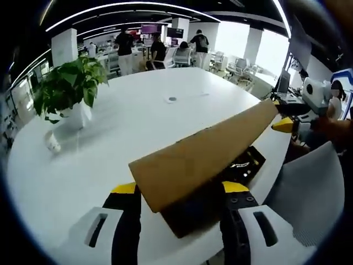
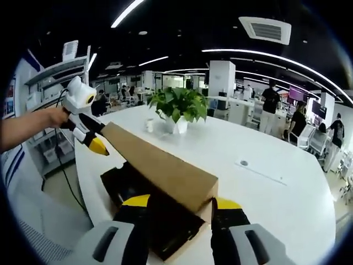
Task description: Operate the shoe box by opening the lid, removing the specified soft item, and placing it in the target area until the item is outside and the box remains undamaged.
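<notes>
A cardboard lid (image 1: 204, 160) hangs raised over a dark shoe box (image 1: 218, 193) at the lower centre of the left gripper view, on the near edge of a white tabletop (image 1: 138, 121). The left tongs (image 1: 185, 190) stand wide, the lid's near end between the yellow tips; whether they touch it cannot be told. In the right gripper view the right tongs (image 2: 179, 205) likewise flank the lid's other end, gap wide, contact unclear. The lid looks light, thin and easily creased, best taken at its end edges. The soft item is hidden under it. The right gripper view shows a hand (image 2: 55, 117) on the other tool at upper left; the left gripper view shows a chair (image 1: 309, 193) at lower right. A plant (image 2: 179, 105) sits beyond.
</notes>
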### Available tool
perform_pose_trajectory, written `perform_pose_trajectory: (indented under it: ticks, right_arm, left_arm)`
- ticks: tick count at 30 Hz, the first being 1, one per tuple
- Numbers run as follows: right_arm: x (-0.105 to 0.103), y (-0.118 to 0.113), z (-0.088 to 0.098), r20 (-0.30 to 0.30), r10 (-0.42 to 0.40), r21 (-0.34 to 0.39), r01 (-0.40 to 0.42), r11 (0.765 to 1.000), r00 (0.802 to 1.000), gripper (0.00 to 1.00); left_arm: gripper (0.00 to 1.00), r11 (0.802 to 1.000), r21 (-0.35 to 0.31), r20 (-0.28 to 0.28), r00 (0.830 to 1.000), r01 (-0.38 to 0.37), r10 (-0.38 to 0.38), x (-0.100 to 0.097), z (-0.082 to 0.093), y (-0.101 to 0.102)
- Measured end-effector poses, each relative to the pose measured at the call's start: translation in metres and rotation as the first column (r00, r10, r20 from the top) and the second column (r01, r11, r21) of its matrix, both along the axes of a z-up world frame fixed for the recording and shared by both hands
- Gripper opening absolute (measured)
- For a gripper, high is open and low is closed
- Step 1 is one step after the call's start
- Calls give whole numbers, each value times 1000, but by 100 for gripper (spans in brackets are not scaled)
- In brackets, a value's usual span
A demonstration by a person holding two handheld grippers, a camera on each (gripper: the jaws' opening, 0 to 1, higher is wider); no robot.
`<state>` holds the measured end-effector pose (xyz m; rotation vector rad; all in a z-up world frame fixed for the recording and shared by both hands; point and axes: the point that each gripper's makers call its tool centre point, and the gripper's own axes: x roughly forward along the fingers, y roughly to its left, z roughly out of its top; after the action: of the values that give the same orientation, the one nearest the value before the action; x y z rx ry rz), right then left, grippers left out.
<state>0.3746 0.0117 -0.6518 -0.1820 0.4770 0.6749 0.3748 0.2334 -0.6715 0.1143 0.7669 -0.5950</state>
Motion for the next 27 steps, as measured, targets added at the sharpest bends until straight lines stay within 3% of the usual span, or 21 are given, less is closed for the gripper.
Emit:
perform_pose_trajectory:
  ticks: [18,27]
  right_arm:
    - [45,-4,12,45,-41,2,41,999,998,35]
    - [66,-6,12,59,-69,5,69,998,996,32]
  left_arm:
    - [41,999,0,85,995,-47,47,43,12,8]
    - [34,997,-14,100,992,-76,77,67,14,13]
